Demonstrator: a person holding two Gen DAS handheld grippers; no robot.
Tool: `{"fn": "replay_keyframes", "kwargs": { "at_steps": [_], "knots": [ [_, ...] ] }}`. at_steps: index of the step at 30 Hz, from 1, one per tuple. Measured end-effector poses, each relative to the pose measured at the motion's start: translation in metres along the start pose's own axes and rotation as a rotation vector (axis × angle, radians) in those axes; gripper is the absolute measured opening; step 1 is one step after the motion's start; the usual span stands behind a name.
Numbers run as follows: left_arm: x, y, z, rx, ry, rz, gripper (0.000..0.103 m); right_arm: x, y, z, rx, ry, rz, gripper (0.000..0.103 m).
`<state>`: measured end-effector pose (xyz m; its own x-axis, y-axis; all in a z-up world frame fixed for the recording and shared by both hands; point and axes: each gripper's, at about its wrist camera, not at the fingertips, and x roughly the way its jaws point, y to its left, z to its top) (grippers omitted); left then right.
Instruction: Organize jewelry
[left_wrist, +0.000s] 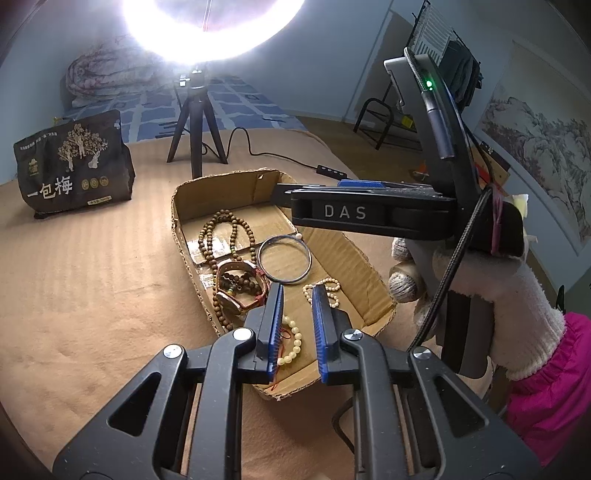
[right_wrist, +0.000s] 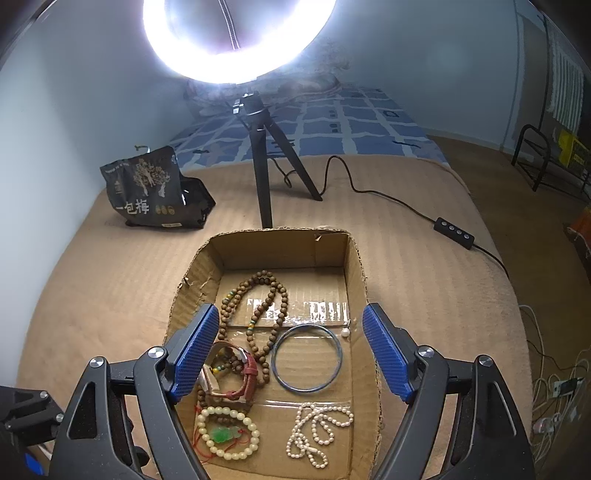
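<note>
The left gripper (left_wrist: 297, 295) has its blue pads a narrow gap apart, pinching nothing; through that gap, low in the left wrist frame, a cream bead bracelet (left_wrist: 291, 341) with red cord lies on the box floor. The right gripper (right_wrist: 290, 325) has its jaws spread wide and empty, hanging over the middle of the cardboard box (right_wrist: 356, 258). Between its pads in the centre of the right wrist frame lie a brown wooden bead necklace (right_wrist: 258, 314), a blue-tinted bangle (right_wrist: 306, 360) and, right of that, a single pearl (right_wrist: 345, 333). Lower left sits a watch with a red strap (right_wrist: 236, 373), and a white pearl strand (right_wrist: 317, 432) lies lower right. The box rests on a tan blanket (right_wrist: 110, 295). Beyond it, in the upper half, stand a ring light tripod (right_wrist: 264, 166) and a dark snack bag (right_wrist: 151, 188) at upper left. In the left wrist view a gloved hand (left_wrist: 476, 295) at right grips the other tool
</note>
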<state>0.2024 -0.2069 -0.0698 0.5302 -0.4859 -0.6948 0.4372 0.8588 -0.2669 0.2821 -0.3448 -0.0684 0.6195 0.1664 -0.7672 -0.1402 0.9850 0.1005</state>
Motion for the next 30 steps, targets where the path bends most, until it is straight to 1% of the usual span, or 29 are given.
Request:
{"fn": "replay_keyframes", "kwargs": {
  "at_steps": [11,18,22,26,30],
  "knots": [
    [-0.028,0.005,-0.001,0.005,-0.041,0.026,0.014,-0.027,0.012,-0.005,-0.027,-0.031,-0.017,0.08],
    [-0.05,0.007,-0.004,0.011,-0.067,0.051,0.014,-0.053,0.019,-0.007,-0.026,-0.073,-0.045,0.08],
    [-0.065,0.007,-0.006,0.016,-0.089,0.055,0.014,-0.066,0.022,-0.012,-0.018,-0.082,-0.054,0.08],
    [-0.078,0.005,-0.007,0.022,-0.113,0.059,0.014,-0.081,0.031,-0.017,-0.047,-0.099,-0.084,0.08],
    [-0.093,0.003,-0.008,0.027,-0.14,0.063,0.014,-0.097,0.04,-0.023,-0.06,-0.125,-0.089,0.08]
  ]
}}
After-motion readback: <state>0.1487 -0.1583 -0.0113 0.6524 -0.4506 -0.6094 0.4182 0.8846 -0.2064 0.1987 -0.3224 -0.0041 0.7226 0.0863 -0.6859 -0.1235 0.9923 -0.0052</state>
